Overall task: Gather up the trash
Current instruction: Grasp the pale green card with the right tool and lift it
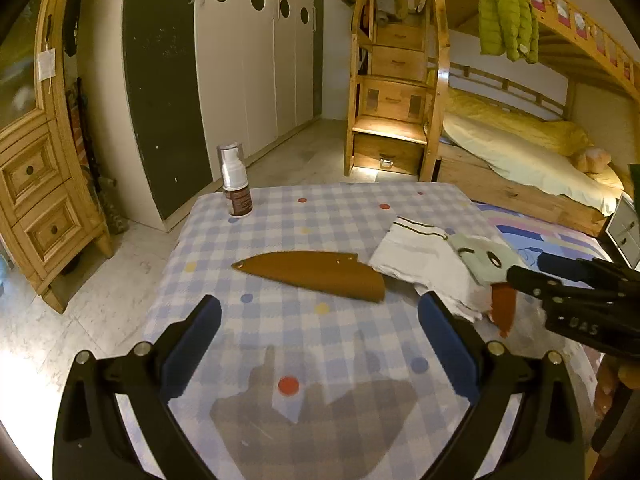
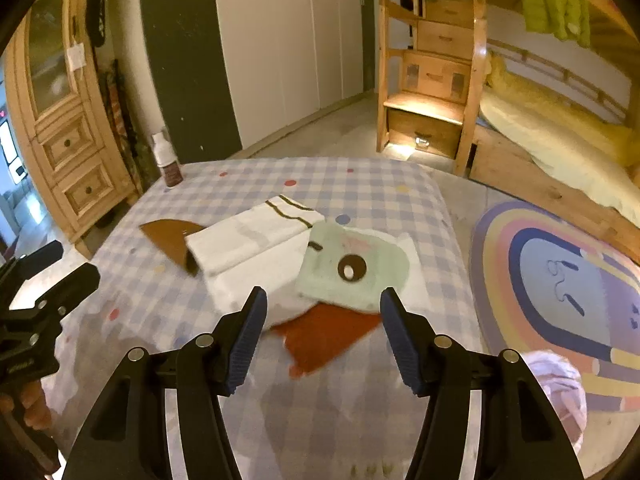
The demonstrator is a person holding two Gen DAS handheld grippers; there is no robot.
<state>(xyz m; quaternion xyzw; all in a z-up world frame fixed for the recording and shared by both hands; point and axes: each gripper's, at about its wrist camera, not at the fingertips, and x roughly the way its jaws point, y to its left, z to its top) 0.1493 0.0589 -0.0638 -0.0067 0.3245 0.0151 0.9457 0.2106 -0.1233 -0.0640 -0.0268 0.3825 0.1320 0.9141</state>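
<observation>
A checked tablecloth covers the table. On it lie a brown pointed card piece, a folded white cloth with a dark stripe, a pale green cloth with a cartoon eye and a red-orange scrap under them. My left gripper hangs open above the near cloth, short of the brown piece. My right gripper is open above the red scrap and the green cloth, nothing between its fingers; it shows at the right in the left wrist view.
A spray bottle stands at the table's far left corner. A wooden drawer cabinet stands left, white wardrobes behind, a wooden bunk bed to the right. A rainbow rug lies on the floor right of the table.
</observation>
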